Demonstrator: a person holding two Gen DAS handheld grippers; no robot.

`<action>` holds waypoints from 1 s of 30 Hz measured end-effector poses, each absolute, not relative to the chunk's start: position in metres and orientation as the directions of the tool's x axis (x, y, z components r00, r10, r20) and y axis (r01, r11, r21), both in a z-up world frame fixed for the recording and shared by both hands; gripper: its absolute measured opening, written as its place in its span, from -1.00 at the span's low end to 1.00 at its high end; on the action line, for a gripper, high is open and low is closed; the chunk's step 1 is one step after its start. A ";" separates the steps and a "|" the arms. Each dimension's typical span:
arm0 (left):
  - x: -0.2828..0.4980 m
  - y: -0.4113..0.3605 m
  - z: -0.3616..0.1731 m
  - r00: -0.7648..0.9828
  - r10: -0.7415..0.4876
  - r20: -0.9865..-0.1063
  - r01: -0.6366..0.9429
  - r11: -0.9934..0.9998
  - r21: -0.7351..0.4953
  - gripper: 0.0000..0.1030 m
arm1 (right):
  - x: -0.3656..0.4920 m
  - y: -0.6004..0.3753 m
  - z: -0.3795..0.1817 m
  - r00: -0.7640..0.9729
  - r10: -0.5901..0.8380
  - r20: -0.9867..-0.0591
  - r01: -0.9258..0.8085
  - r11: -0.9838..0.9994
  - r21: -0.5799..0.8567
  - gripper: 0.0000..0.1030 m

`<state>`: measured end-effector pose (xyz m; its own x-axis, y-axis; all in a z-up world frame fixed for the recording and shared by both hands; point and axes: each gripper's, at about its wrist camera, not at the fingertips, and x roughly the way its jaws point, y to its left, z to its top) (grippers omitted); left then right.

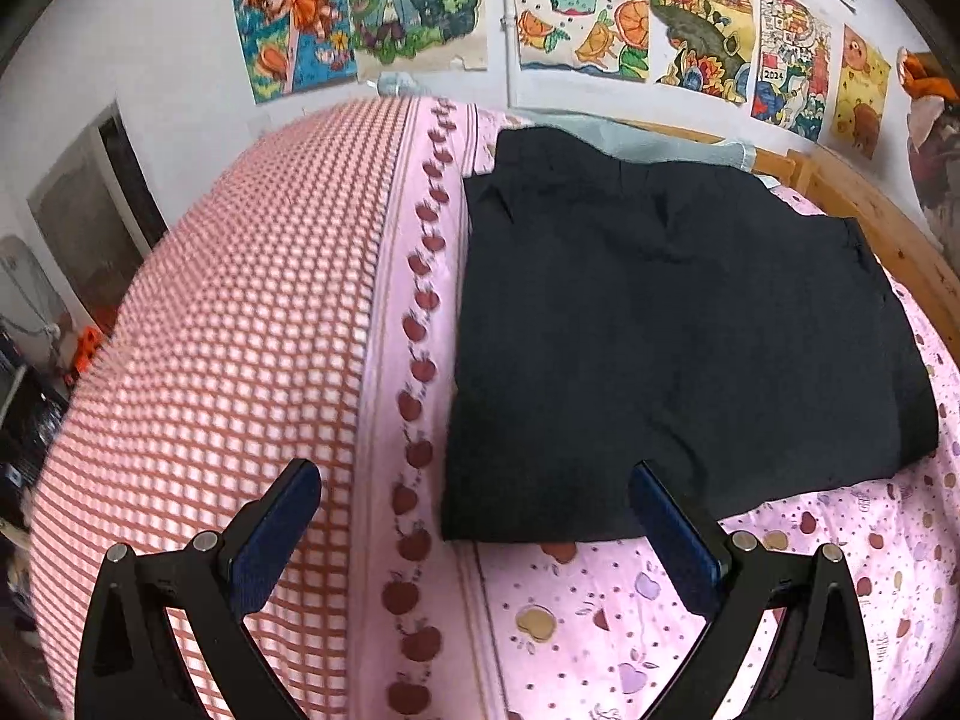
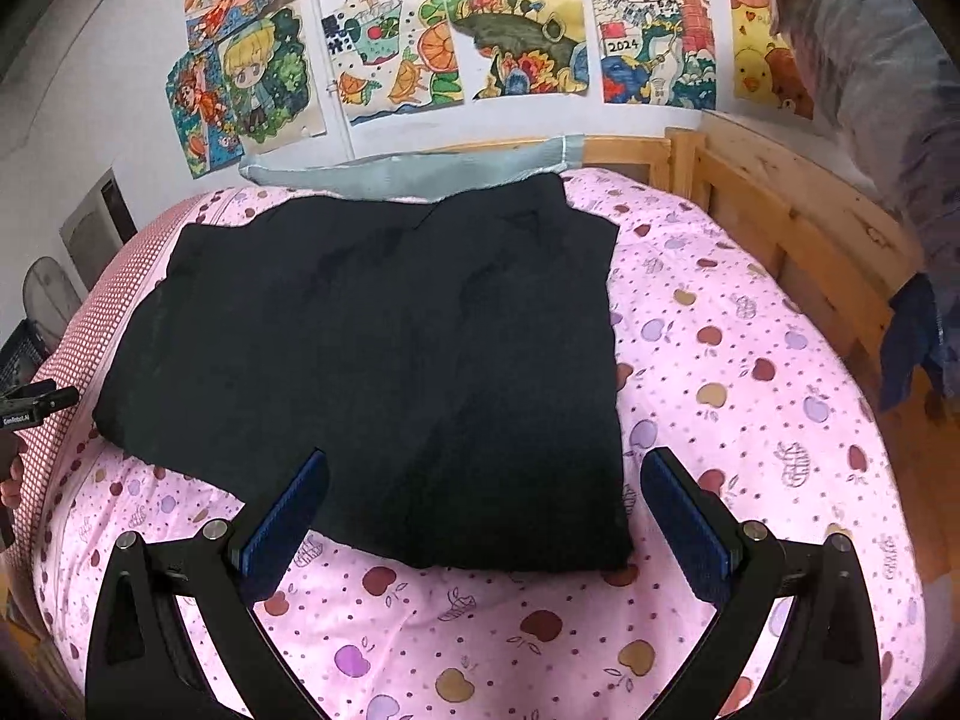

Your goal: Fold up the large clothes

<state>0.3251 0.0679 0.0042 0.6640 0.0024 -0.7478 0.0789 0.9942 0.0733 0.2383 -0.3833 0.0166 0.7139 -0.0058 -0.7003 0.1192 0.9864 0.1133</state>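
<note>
1. Left wrist view: the left hand-held gripper point(image 1: 474, 480) is released, its two blue-padded fingers point(image 1: 273, 540) spread wide with nothing between them.
2. The black garment point(image 1: 672, 336) lies flat in a roughly rectangular fold on the bed point(image 1: 630, 630), which is covered by a pink sheet with an apple print.
3. The right-side finger of this gripper overlaps the near edge of the garment in the picture; whether it touches the cloth cannot be told. The left-side finger is over the red-and-white checked cover point(image 1: 228, 312), which lies to the left of the garment beyond a row of printed apples.
4. Beyond the garment, a pale blue cloth point(image 1: 660, 144) lies at the wall, and drawings point(image 1: 576, 6) hang on the wall above it.
5. Right wrist view: the right hand-held gripper point(image 2: 485, 483) is likewise released and empty, jaws wide apart.
6. The black garment point(image 2: 384, 360) lies ahead of this gripper, its near right corner between the two fingers in the picture.
7. A wooden bed frame point(image 2: 798, 240) runs to the right of the garment, well apart from it.
8. Part of the other gripper point(image 2: 36, 402) shows at the picture's left edge, left of the garment.
</note>
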 end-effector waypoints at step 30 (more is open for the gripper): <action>0.441 0.074 -0.031 0.595 -0.173 -0.785 0.174 0.981 -0.084 1.00 | 0.339 -0.480 -0.033 0.686 0.062 -0.725 0.218 0.933 0.285 0.97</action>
